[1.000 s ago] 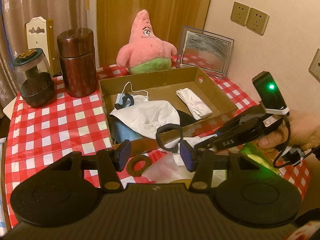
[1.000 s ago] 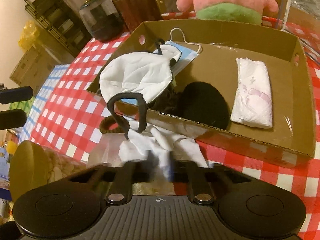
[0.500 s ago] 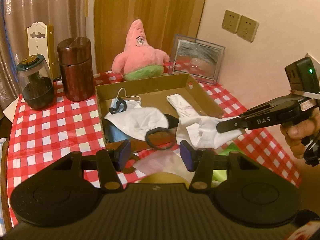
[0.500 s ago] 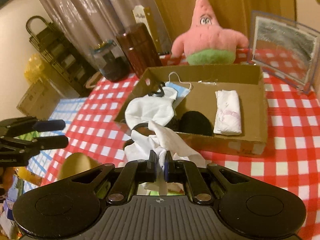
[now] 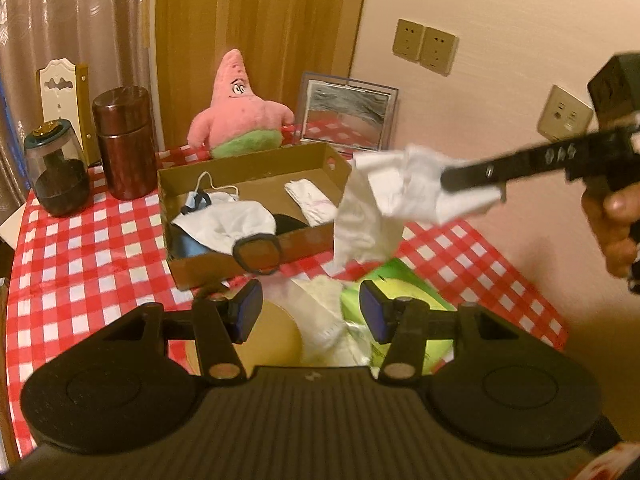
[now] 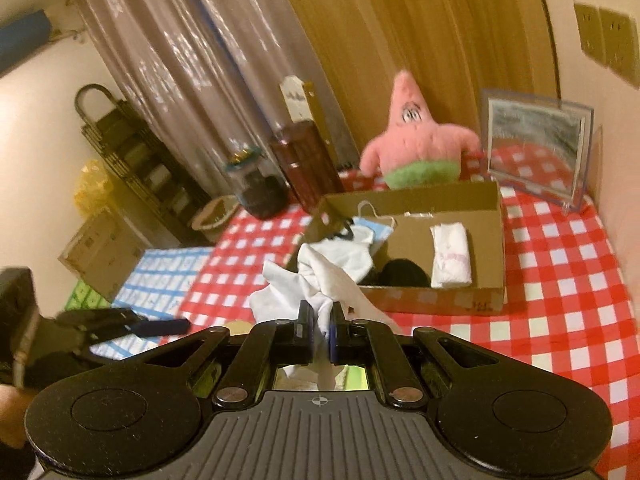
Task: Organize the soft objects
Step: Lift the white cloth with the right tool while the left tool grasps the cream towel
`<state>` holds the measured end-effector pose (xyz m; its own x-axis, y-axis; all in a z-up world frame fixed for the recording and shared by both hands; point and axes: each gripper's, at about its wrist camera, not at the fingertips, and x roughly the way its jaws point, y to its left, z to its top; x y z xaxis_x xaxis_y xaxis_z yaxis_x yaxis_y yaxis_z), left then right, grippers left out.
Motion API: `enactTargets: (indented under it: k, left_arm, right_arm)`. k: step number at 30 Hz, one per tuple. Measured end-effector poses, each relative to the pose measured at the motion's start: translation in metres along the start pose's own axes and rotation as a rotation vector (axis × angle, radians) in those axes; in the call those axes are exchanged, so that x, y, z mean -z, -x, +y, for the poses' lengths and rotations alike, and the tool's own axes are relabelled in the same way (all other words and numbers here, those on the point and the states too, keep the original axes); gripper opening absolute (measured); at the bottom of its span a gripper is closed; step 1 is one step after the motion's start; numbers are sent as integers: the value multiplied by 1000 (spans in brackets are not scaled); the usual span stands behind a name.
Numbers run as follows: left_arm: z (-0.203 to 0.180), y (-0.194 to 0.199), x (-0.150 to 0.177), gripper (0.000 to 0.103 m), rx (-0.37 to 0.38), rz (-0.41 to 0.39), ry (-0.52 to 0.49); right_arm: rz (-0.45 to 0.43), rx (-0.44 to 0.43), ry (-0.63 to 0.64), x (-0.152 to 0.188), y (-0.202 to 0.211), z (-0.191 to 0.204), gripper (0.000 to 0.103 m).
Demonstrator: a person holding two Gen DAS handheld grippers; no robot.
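You're holding the white cloth (image 6: 320,280) clenched in your right gripper (image 6: 319,338) – dangling just short of the cardboard box (image 6: 440,300), box lying ahead – while your left gripper (image 5: 310,310) is hanging released, empty.

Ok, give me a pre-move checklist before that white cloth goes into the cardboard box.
1. Right tongs clamped on the crumpled white cloth: ok.
2. Cloth lifted clear of the red-and-white checked tablecloth: ok.
3. Free floor space in the shallow brown cardboard box, between the folded white tissue pack and the blue face mask: ok.
4. Left tongs open, holding nothing: ok.
5. White cloth cap draped over the box's near wall, black strap hanging outside: not ok.
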<state>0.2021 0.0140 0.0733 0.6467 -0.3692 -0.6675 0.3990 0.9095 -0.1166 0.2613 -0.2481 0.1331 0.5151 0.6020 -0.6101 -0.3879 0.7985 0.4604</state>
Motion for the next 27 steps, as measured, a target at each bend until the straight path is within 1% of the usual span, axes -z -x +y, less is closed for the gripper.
enactTargets:
  k: [5, 8, 11, 16, 19, 21, 22, 24, 27]
  left_arm:
    - [-17, 13, 23, 50, 1, 11, 11]
    - [-27, 12, 40, 50, -14, 36, 6]
    - [-34, 5, 58, 50, -21, 64, 24]
    - [-42, -18, 89, 51, -31, 109, 77]
    - [-45, -37, 104, 53, -49, 129, 93]
    - [-48, -50, 111, 55, -73, 135, 80]
    - [-50, -57, 113, 57, -97, 135, 64]
    - [-52, -69, 118, 57, -141, 136, 33]
    - [-52, -86, 125, 57, -165, 141, 8]
  right_arm:
    - [-26, -13, 3, 10, 29, 17, 7]
    - [-36, -4, -8, 21, 36, 20, 7]
    - [-44, 19, -33, 34, 40, 18, 7]
    - [-42, 67, -73, 55, 35, 7, 7]
    - [-32, 66, -103, 64, 29, -2, 7]
    - [-29, 66, -116, 69, 26, -6, 7]
    - [-27, 64, -122, 72, 25, -8, 7]
    - [-18, 58, -128, 75, 20, -11, 7]
    - [-11, 51, -132, 79, 14, -14, 7]
